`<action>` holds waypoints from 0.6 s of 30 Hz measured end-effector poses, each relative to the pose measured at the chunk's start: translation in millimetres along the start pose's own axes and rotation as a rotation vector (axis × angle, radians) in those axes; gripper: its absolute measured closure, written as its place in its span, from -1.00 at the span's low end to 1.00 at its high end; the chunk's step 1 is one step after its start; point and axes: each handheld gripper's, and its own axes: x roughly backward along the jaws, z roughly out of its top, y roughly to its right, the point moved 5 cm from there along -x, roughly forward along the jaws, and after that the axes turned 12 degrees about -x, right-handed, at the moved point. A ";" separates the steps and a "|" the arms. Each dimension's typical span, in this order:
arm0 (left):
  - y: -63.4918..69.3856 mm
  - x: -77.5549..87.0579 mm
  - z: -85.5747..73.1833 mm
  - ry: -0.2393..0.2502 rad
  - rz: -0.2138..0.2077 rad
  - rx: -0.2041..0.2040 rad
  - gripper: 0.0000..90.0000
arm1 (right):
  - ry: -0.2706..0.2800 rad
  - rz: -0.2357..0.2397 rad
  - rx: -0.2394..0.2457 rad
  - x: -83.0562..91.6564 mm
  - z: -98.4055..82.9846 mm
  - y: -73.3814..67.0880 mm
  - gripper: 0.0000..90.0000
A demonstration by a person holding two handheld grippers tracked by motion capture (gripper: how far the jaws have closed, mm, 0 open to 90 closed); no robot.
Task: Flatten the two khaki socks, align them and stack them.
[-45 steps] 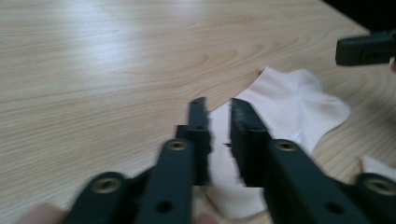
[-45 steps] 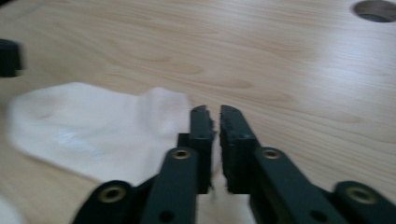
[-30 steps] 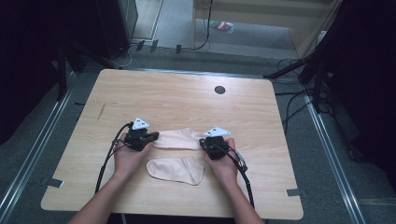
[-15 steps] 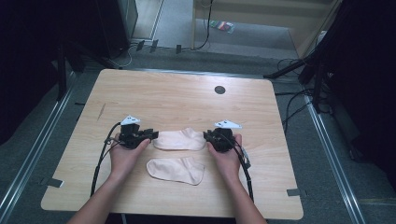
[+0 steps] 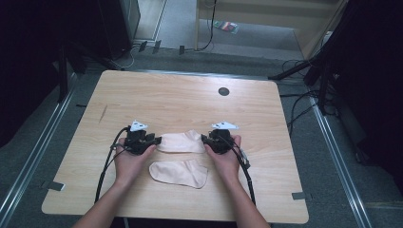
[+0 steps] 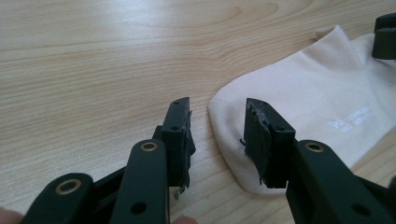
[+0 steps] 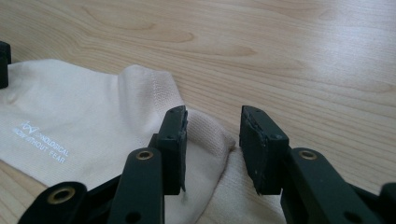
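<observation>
On the wooden table (image 5: 180, 102), both claws now released, left claw (image 6: 217, 123), right claw (image 7: 212, 133), farther sock (image 5: 180, 141) laid flat.

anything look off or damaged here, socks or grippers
Nothing major. Two cream socks lie flat and apart on the table: the upper sock between the open left gripper and right gripper, the lower sock nearer the person. The jaw pads look slightly frayed at the edges.

Black grippers (image 5: 157, 140), brass rivets, grey tri plates, black cables, bare forearms
</observation>
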 end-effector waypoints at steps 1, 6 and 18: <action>0.6 0.0 -0.3 0.002 0.004 0.000 0.40 | -0.004 -0.003 0.004 -0.5 -0.4 -1.1 0.39; 3.2 0.0 -1.5 -0.005 0.021 -0.035 0.60 | 0.000 -0.030 0.051 -1.5 -2.7 -3.4 0.62; 6.9 9.8 3.6 0.036 -0.015 -0.057 1.00 | 0.002 -0.003 0.028 5.9 -2.6 -6.9 0.92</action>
